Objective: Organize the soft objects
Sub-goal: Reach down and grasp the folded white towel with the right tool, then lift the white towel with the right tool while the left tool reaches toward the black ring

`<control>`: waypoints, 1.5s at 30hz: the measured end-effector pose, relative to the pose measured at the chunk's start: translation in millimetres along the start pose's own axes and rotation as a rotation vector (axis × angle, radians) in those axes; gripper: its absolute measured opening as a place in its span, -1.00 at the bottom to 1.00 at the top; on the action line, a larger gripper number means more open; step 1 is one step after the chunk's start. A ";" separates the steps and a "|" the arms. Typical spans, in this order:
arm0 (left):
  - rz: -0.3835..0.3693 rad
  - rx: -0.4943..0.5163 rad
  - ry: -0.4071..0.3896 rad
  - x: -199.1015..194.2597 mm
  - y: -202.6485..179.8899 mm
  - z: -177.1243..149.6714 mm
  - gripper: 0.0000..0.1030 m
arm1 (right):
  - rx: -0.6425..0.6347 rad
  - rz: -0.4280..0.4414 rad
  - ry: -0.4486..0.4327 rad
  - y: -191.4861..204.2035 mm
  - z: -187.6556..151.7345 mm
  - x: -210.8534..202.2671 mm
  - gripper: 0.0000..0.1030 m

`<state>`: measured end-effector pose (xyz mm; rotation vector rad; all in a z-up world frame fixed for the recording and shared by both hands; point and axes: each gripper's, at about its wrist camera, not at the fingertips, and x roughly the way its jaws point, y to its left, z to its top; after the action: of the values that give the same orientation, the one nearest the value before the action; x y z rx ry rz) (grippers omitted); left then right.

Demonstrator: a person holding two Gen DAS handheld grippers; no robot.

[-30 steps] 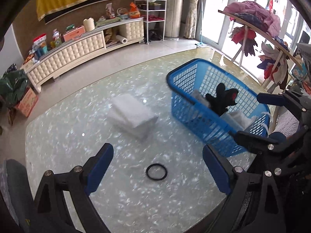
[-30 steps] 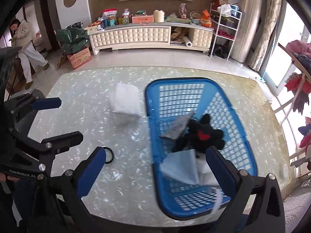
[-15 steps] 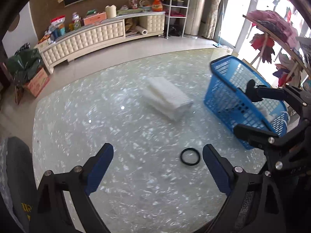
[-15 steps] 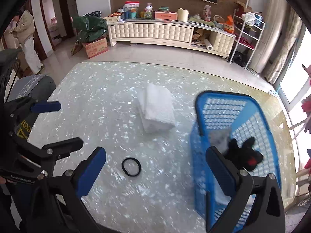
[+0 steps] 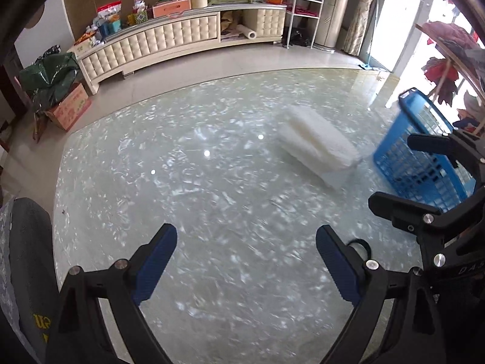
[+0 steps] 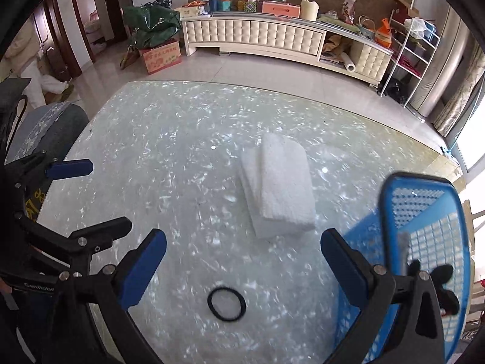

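Note:
A folded white towel point(image 6: 277, 186) lies on the glass table, also in the left wrist view point(image 5: 316, 144). A black hair tie point(image 6: 226, 304) lies near the front, just ahead of my right gripper point(image 6: 242, 268), which is open and empty. The hair tie shows partly behind a finger in the left wrist view point(image 5: 360, 247). My left gripper point(image 5: 245, 265) is open and empty over bare table. A blue basket point(image 6: 424, 233) stands at the right and holds a black plush toy point(image 6: 436, 276); it also shows in the left wrist view point(image 5: 418, 154).
The round marbled glass table point(image 6: 169, 157) has a chair point(image 6: 45, 130) at its left edge. A white sideboard point(image 6: 257, 35) and a wire shelf point(image 6: 415, 51) stand beyond the floor. A clothes rack point(image 5: 448, 60) is at the far right.
Both grippers have swung to the left: the basket has slid toward the right edge of both views and the towel and hair tie have shifted right. Both stay open.

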<state>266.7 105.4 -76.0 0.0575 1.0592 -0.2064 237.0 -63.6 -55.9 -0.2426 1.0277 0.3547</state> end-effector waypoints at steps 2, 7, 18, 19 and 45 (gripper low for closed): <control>0.003 -0.010 0.009 8.9 7.0 6.6 0.79 | 0.002 0.002 0.004 0.6 3.2 4.6 0.99; 0.008 -0.024 0.027 28.2 19.0 16.8 0.79 | 0.025 0.007 0.035 -4.0 13.0 28.2 0.99; -0.018 -0.060 0.068 66.2 26.9 24.1 0.79 | 0.075 -0.048 0.108 -20.7 22.1 72.9 0.97; -0.017 -0.063 0.070 68.1 28.0 24.3 0.79 | 0.079 -0.044 0.116 -21.1 23.0 77.6 0.97; -0.019 -0.024 0.033 68.9 10.5 19.5 0.79 | 0.010 -0.182 0.139 -36.0 -6.7 110.3 -0.46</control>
<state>318.0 103.2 -126.9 0.0292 1.0954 -0.2103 297.6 -79.9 -153.8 -0.3527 1.1347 0.1693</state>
